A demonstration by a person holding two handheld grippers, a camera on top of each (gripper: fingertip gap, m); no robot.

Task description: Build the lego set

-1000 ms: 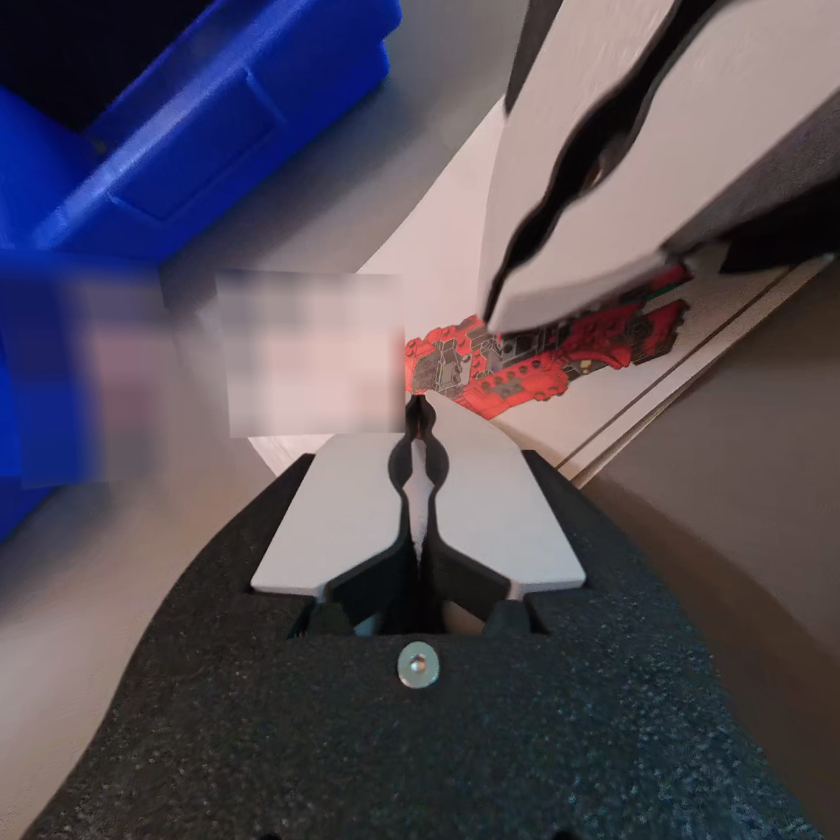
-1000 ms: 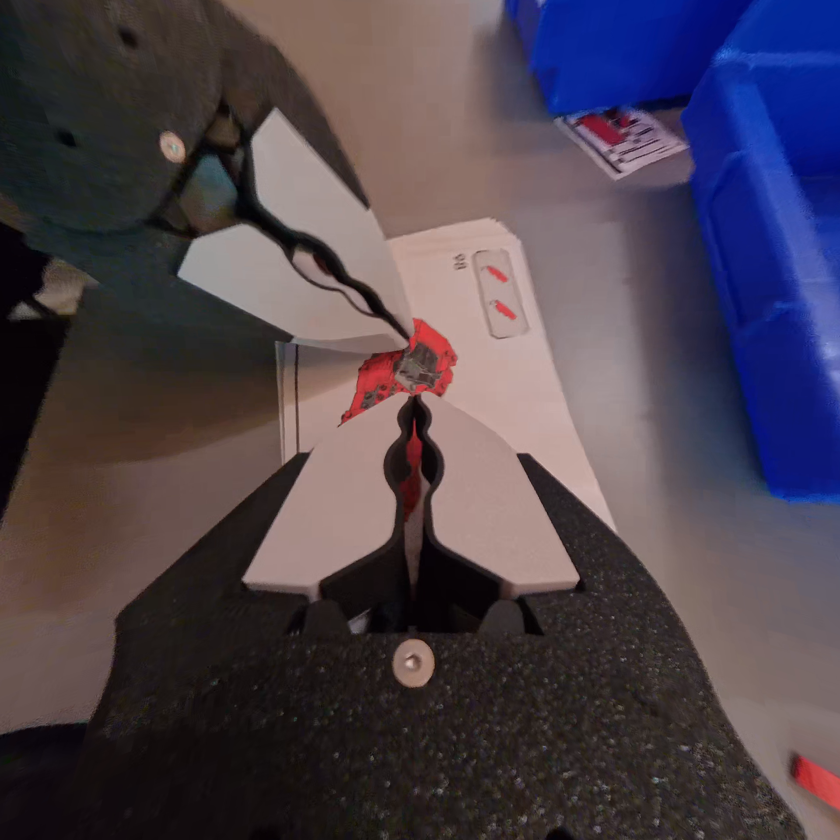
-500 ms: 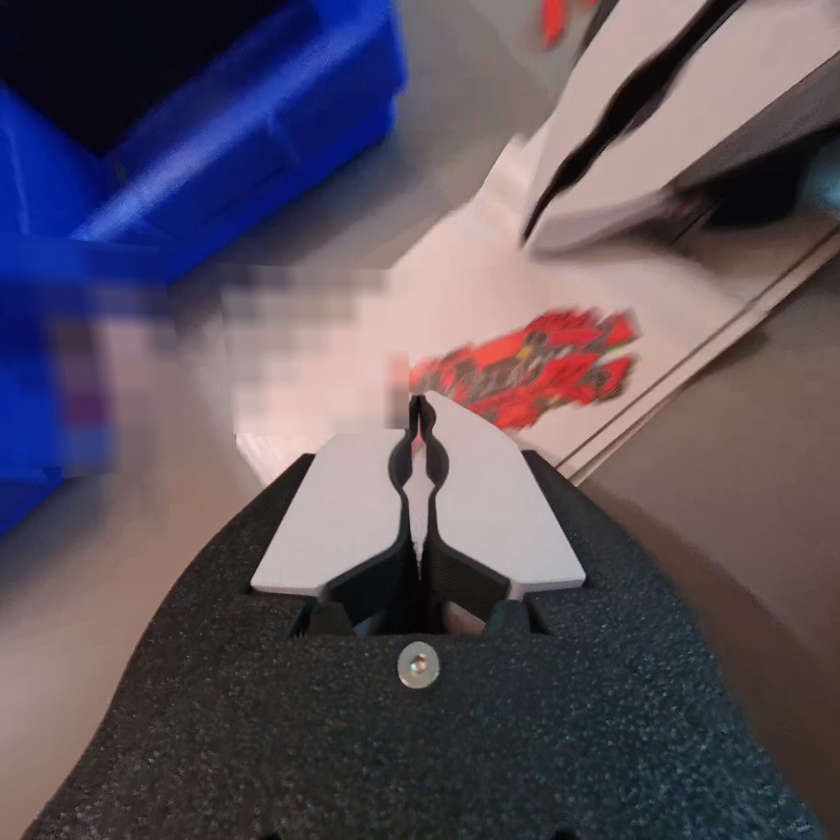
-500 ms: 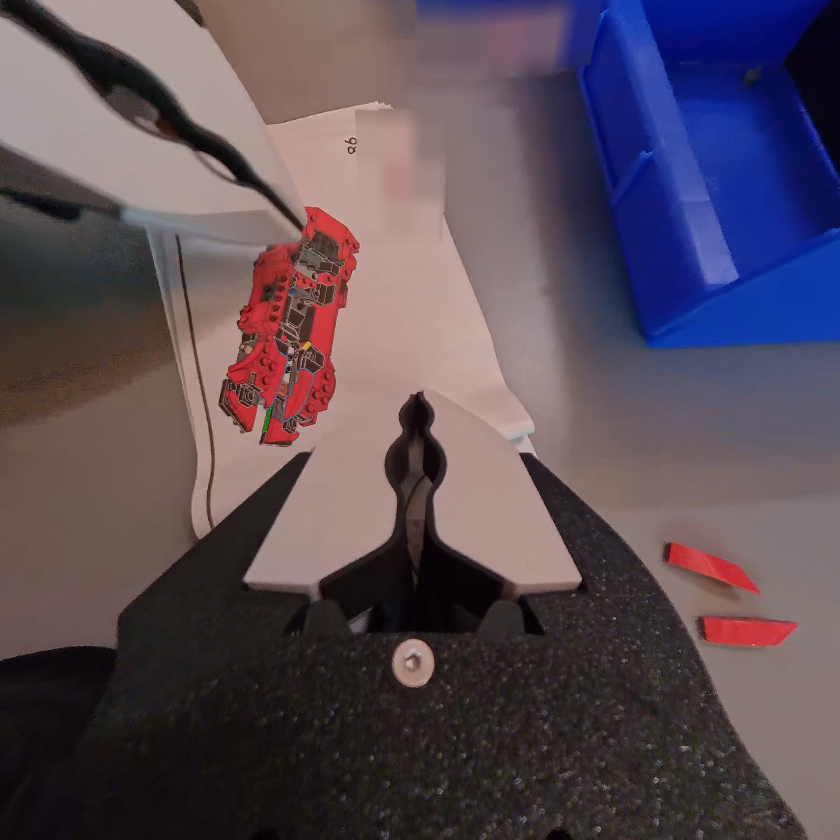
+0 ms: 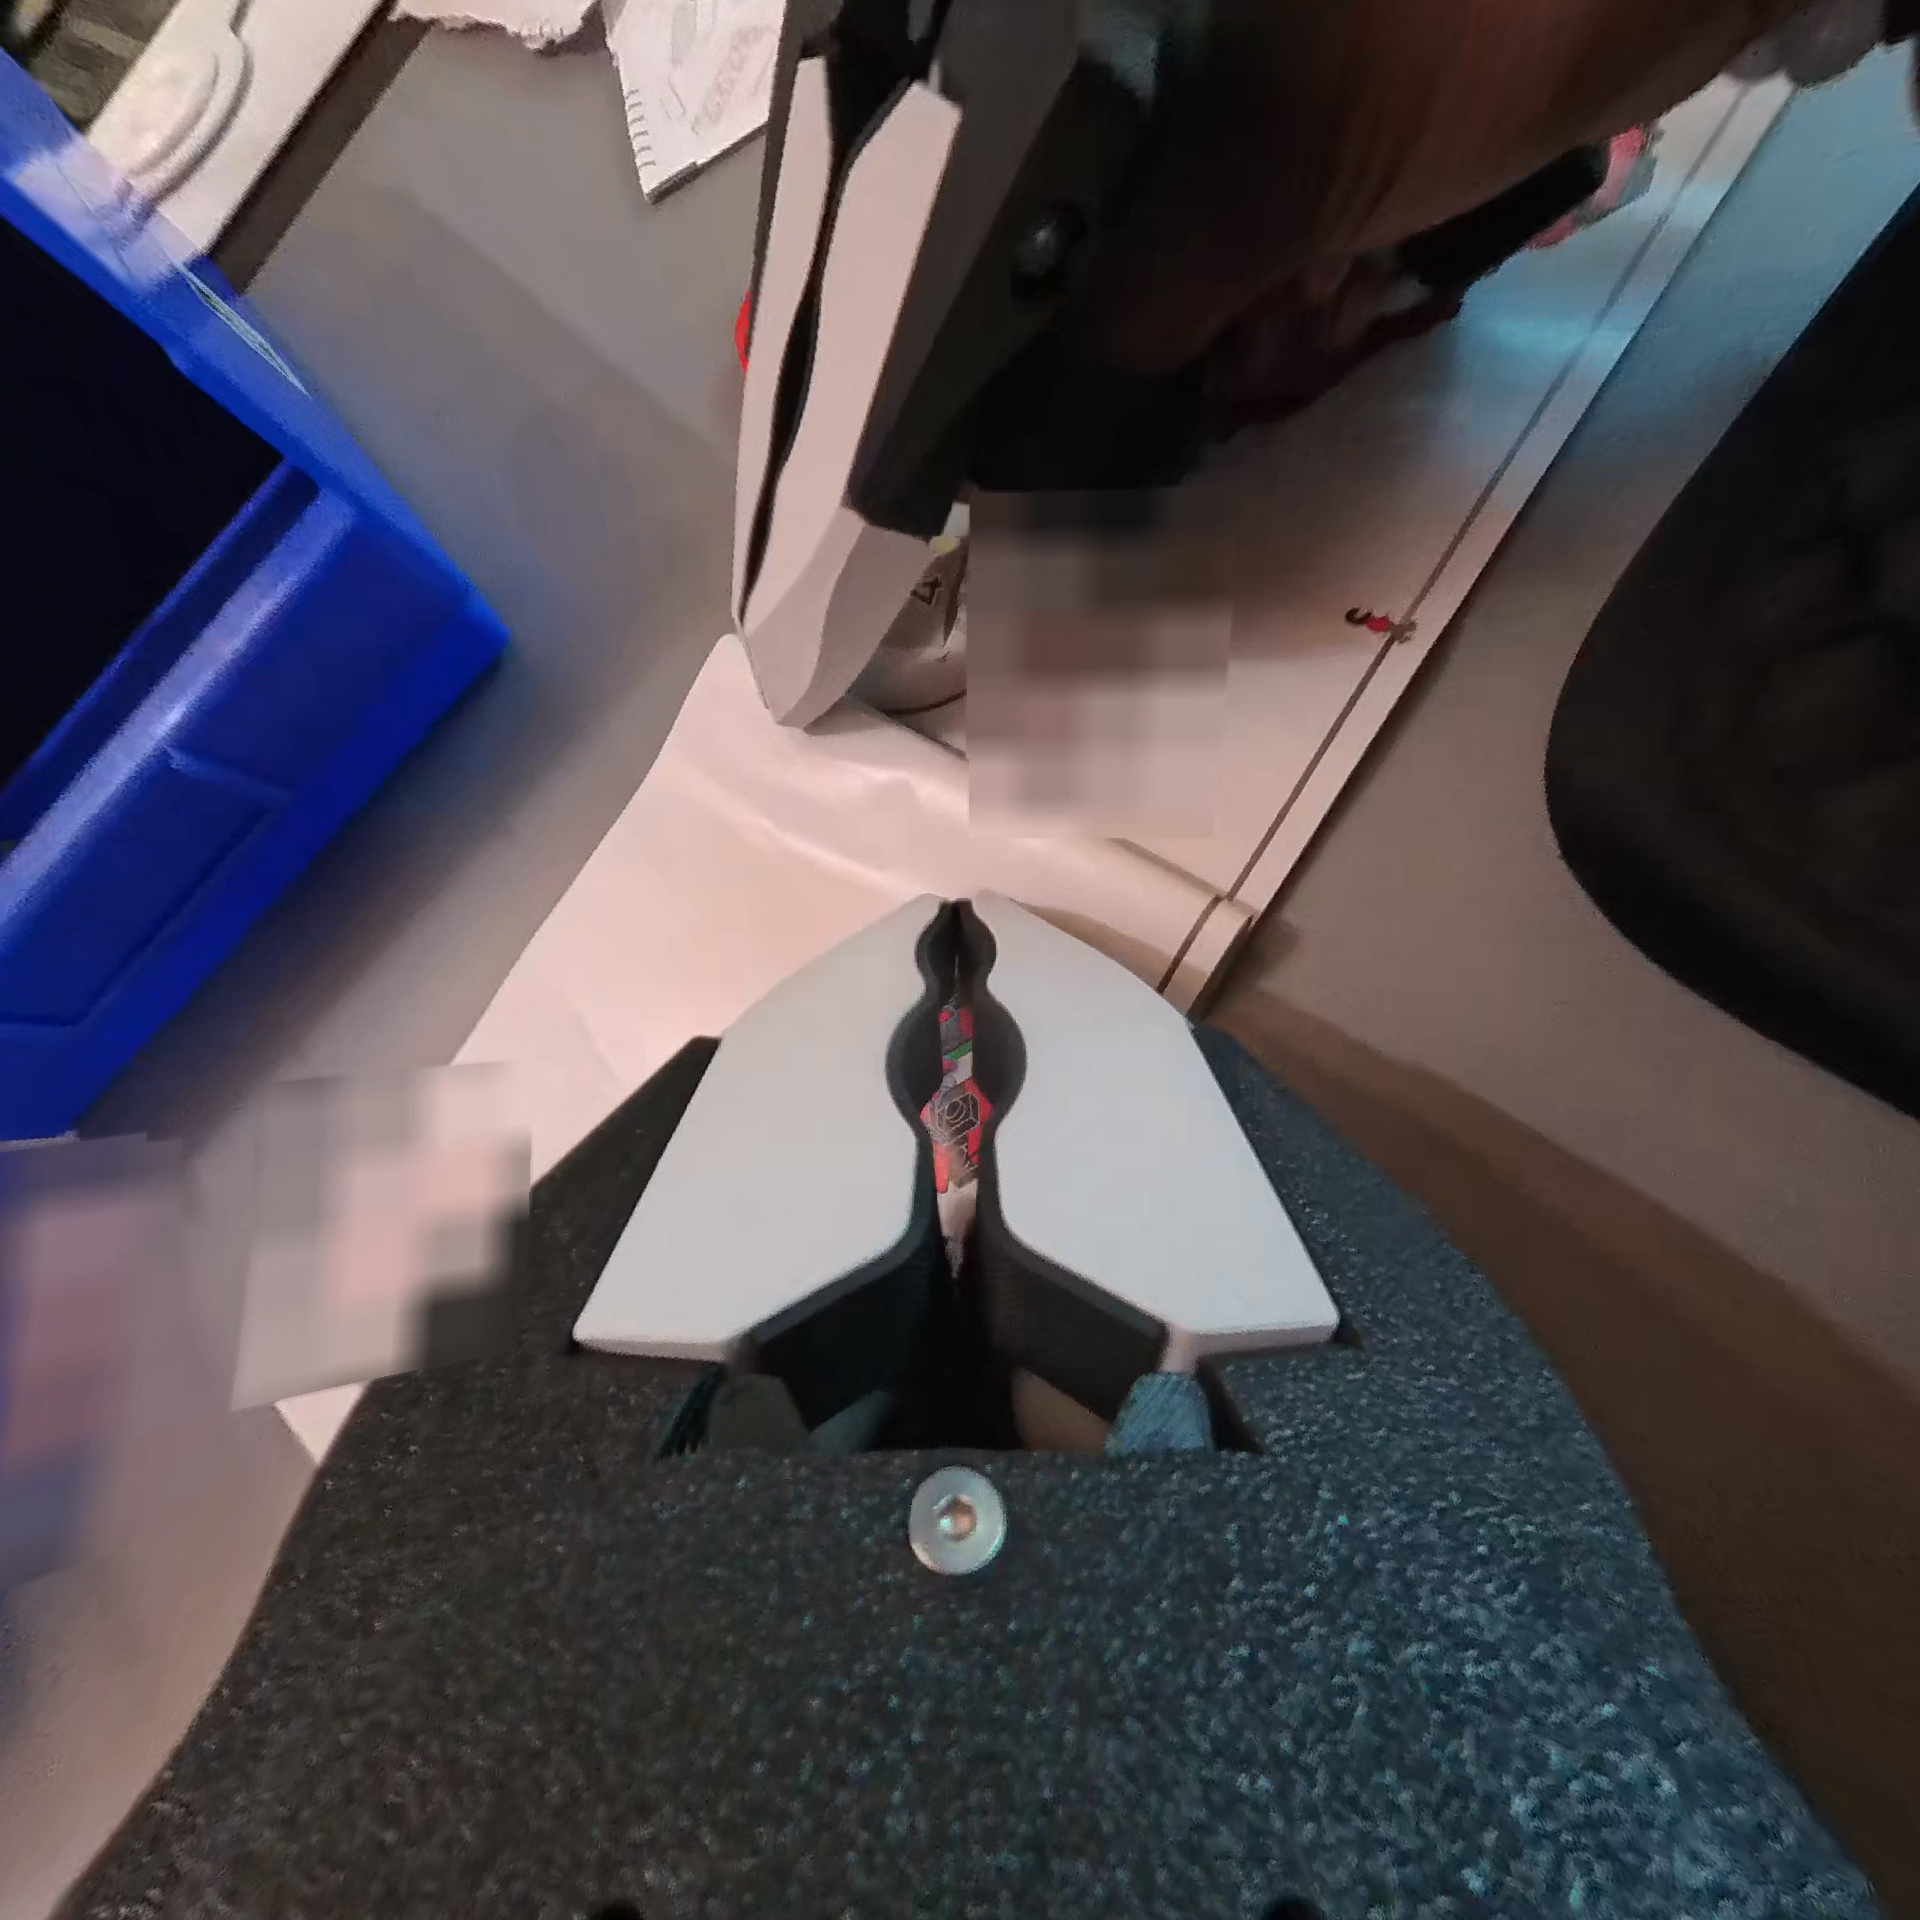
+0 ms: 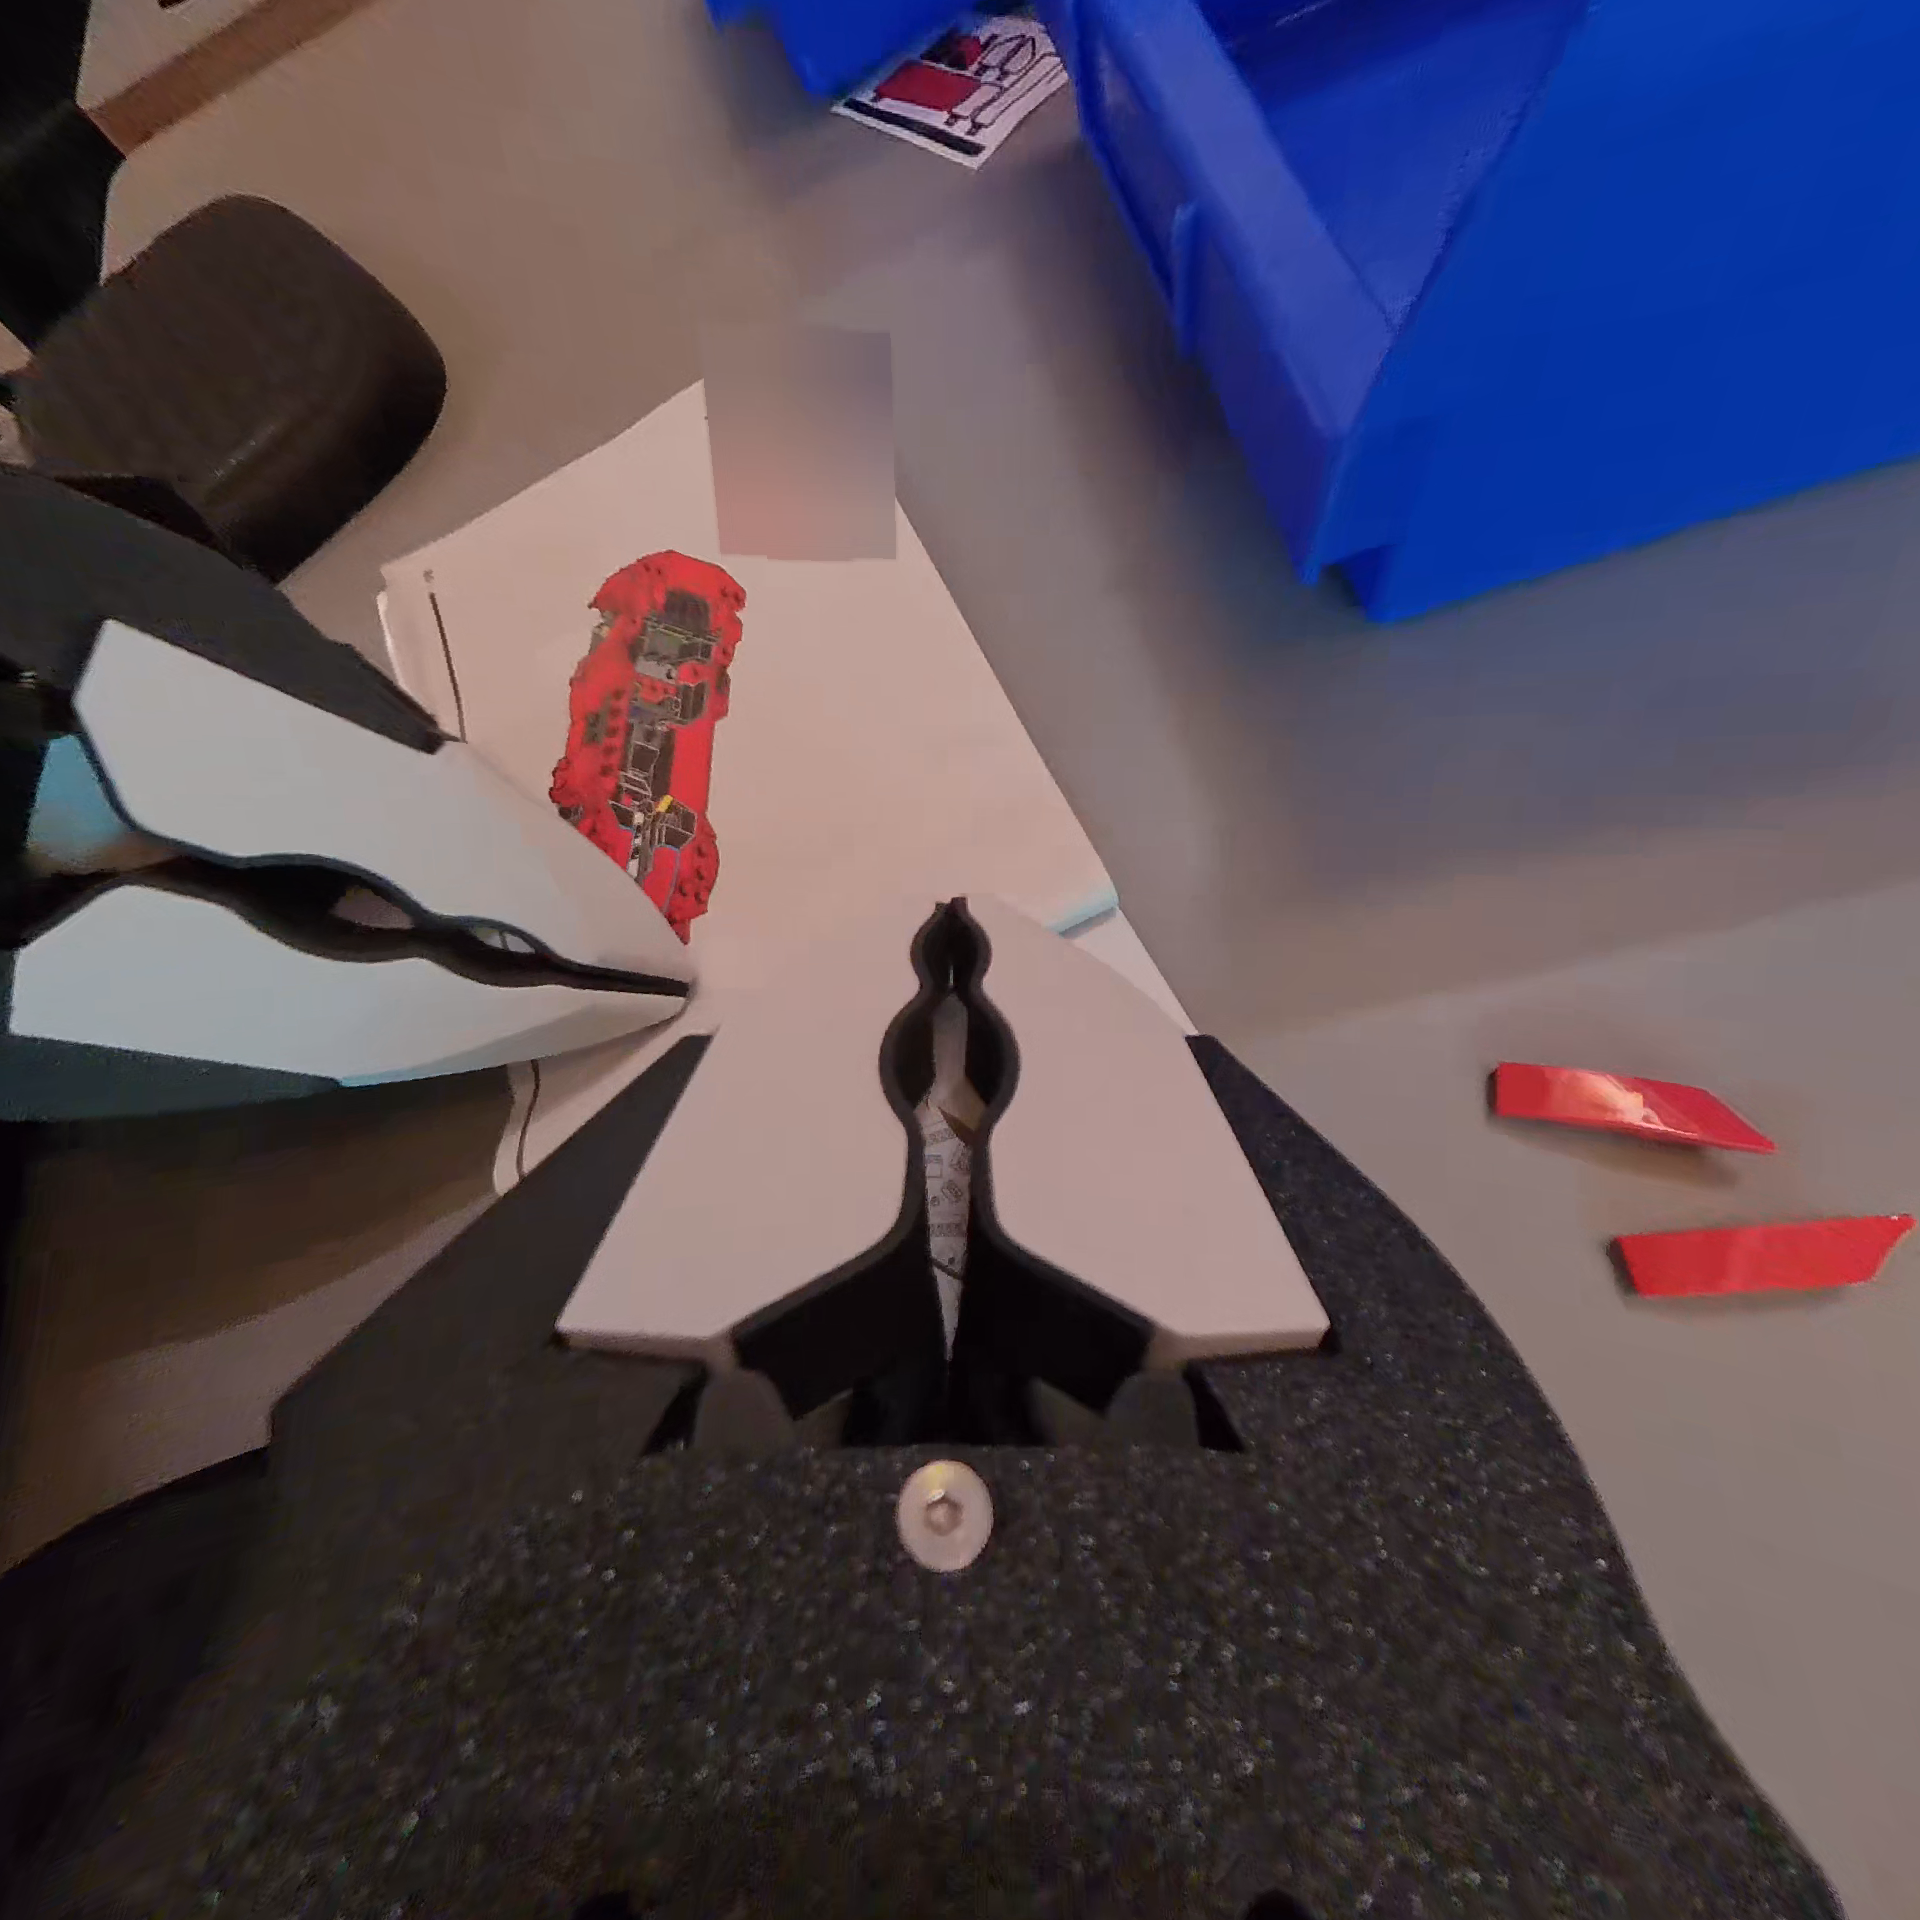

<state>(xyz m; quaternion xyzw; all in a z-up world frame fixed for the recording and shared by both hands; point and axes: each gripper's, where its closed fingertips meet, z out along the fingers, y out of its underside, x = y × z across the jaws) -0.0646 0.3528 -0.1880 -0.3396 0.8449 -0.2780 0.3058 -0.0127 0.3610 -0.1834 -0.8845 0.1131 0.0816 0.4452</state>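
A white instruction booklet point(image 6: 831, 727) lies open on the grey table, showing a picture of a red car point(image 6: 649, 727). Two red wedge lego pieces point(image 6: 1621, 1107) point(image 6: 1756, 1252) lie on the table right of it. My right gripper point(image 6: 956, 909) is shut, its tips at the booklet's near right corner; printed paper shows through the gap between its fingers. My left gripper point(image 5: 956, 909) is shut over the booklet point(image 5: 727, 883), and the red picture shows through its gap. In the right wrist view its tips point(image 6: 681, 987) touch the page just left of my right gripper, which also shows in the left wrist view point(image 5: 769, 675).
Blue bins stand close by: one at the right wrist view's upper right point(image 6: 1558, 312), one at the left wrist view's left point(image 5: 208, 675). A small printed sheet point(image 6: 951, 94) lies by the bins. A black rounded object point(image 6: 239, 364) sits beyond the table edge. A hand point(image 5: 1351, 208) holds the right gripper. The left gripper's tips are roughly 6 cm from the right gripper's.
Both grippers stayed shut. The right gripper moved from over the red picture to the booklet's near right corner. The left gripper swung across the page; the red pieces came into view.
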